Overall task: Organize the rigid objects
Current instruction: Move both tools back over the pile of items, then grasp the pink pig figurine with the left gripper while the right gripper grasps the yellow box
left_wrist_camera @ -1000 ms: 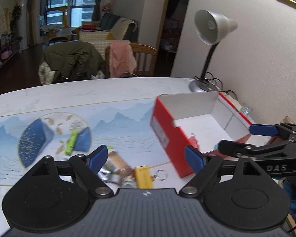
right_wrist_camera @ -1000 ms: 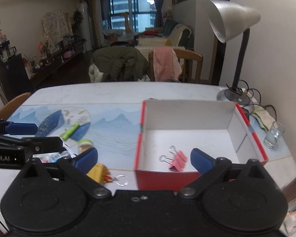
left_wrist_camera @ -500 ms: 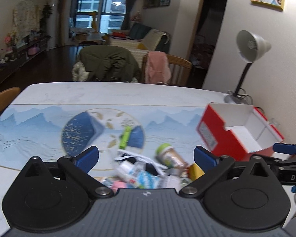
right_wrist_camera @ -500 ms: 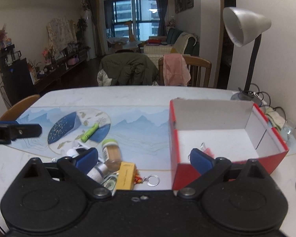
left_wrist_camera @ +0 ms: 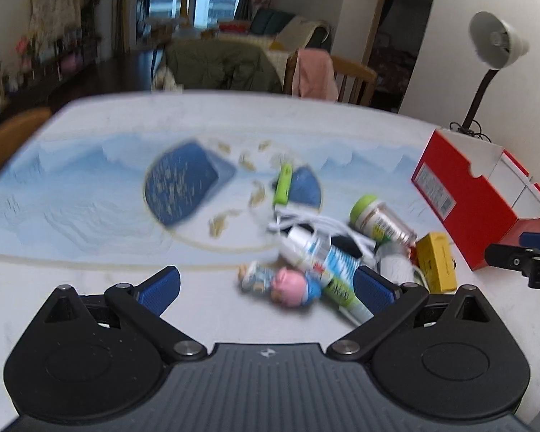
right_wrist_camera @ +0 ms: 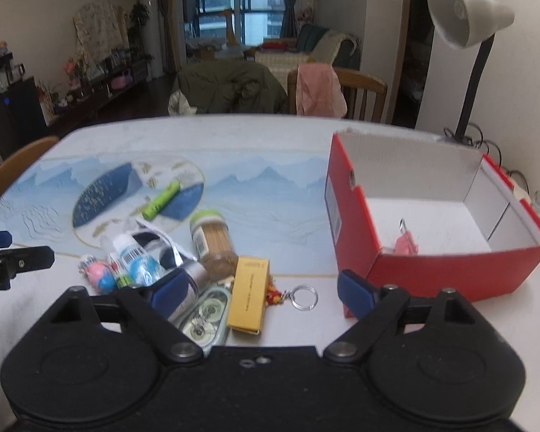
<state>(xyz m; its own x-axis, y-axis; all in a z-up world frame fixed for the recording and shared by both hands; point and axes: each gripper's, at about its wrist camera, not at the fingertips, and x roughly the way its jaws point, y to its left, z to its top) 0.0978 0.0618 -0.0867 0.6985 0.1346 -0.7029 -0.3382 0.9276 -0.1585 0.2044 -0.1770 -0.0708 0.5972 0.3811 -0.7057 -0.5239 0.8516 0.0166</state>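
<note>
Only right wrist view shows pink binder clip [right_wrist_camera: 406, 243] inside red box [right_wrist_camera: 450, 273].

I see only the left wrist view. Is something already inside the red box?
Observer: Yes. The right wrist view shows one pink binder clip on the floor of the red box.
Operator: What lies beside the yellow box? Here it is blurred.
Observer: A key ring with a red charm lies on the table, just right of it.
Operator: Does the right gripper hold anything?
Observer: No. Its jaws are closing with the yellow box between them, but the pads touch nothing.
</note>
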